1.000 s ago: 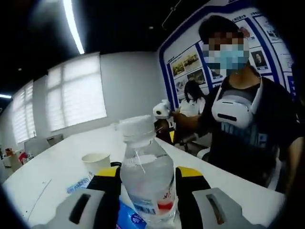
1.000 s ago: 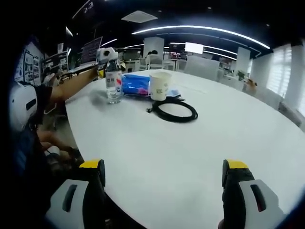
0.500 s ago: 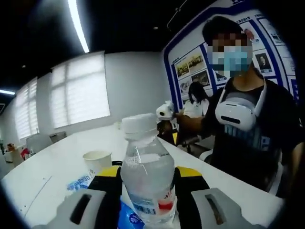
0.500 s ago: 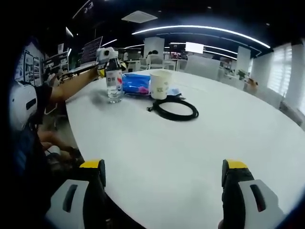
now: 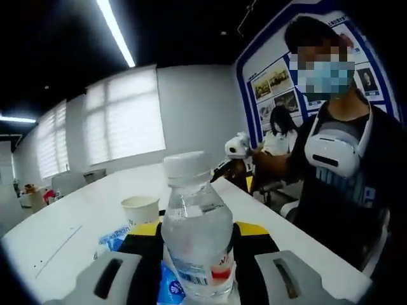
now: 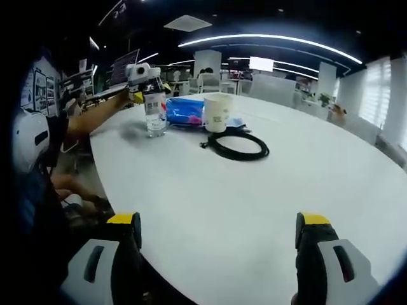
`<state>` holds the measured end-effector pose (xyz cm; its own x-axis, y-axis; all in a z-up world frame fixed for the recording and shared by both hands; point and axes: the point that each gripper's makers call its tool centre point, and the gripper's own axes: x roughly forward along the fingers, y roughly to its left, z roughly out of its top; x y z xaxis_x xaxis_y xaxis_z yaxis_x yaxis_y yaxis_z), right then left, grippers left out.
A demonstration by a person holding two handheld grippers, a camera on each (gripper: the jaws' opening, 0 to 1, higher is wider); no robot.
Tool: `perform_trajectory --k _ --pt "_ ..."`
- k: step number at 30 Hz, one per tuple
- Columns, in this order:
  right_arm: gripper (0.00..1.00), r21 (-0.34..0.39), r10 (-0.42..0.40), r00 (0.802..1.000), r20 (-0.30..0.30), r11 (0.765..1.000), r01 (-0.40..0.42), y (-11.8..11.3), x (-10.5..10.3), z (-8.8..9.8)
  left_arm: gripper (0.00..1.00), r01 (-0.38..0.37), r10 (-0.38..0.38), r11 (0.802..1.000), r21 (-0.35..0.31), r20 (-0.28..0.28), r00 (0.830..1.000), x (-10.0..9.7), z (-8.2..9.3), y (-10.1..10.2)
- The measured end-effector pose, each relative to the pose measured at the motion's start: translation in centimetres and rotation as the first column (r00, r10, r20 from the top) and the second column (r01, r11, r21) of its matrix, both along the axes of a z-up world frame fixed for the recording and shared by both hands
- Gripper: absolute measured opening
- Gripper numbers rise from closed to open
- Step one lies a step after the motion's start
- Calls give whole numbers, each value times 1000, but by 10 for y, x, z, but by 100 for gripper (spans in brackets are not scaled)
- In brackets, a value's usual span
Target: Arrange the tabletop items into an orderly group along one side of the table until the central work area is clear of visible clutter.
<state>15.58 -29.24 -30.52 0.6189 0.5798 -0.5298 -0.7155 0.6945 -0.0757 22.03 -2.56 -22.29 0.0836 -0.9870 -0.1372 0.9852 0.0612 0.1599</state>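
White, round and wide, the surface (image 6: pixel 254 203) carries everything near its far edge. Left claw (image 5: pixel 197 238) is clamped on the water bottle (image 5: pixel 197 244), whose red-and-white label is too blurred to read. Just beside the bottle lie a blue packet (image 6: pixel 184 111), a paper cup (image 6: pixel 217 113) with illegible print, then a coiled black cable (image 6: pixel 238 145). Right claw (image 6: pixel 216 229) stands spread wide, holding nothing.

Lit from overhead by bright ceiling light strips (image 5: pixel 114 32) and pale window blinds (image 5: pixel 124 114) beyond the jaws, with soft glare on the white table (image 6: pixel 254 203), strong fisheye bending toward the edges, and slight blur on the near water bottle (image 5: pixel 197 235).
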Motion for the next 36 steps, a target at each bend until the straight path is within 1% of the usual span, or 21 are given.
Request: perform_trajectory --k 2,8,10,12,16,23,24,27,28,29,30,31,32,34,36 --pt "98 1 5 1000 2 1000 -5 1 0 1 42 -18 18 1000 8 8 1000 -1 0 0" --pt "98 5 12 1000 3 1000 -12 2 -1 1 42 -84 84 996 14 3 996 -1 0 0" --pt "98 3 14 1000 2 1000 -14 3 -1 0 42 -118 117 993 19 5 993 -1 0 0" --pt "98 5 16 1000 2 1000 -16 4 -1 0 42 -132 131 991 21 9 991 -1 0 0" --pt "98 5 21 1000 1 1000 -21 5 -2 0 42 -188 187 982 28 15 982 -2 0 0" --pt "98 10 24 1000 5 1000 -24 6 -2 0 41 -274 273 961 37 33 962 -5 0 1" --pt "98 11 24 1000 4 1000 -24 6 -3 0 41 -295 294 955 32 26 955 -4 0 2" --pt "98 13 27 1000 5 1000 -27 8 -3 0 41 -316 315 949 19 22 949 -4 0 4" --pt "98 15 29 1000 6 999 -29 8 -4 1 41 -337 337 942 11 8 942 -2 0 6" --pt "98 15 30 1000 8 999 -30 8 -4 1 41 -344 344 939 7 4 939 -1 0 7" --pt "98 16 31 999 9 999 -32 9 -4 2 41 -354 354 935 0 -11 935 -1 0 9" --pt "98 16 32 999 10 999 -32 9 -5 2 41 -356 356 935 -2 -11 935 -1 0 10" --pt "98 16 32 999 10 999 -32 9 -5 2 41 -370 370 929 -13 -25 929 1 0 12" --pt "98 16 31 999 11 999 -31 9 -5 2 40 -381 380 925 -15 -29 924 1 0 12" --pt "98 19 28 1000 10 999 -28 8 -5 2 40 -409 408 913 -12 -35 912 2 0 12"
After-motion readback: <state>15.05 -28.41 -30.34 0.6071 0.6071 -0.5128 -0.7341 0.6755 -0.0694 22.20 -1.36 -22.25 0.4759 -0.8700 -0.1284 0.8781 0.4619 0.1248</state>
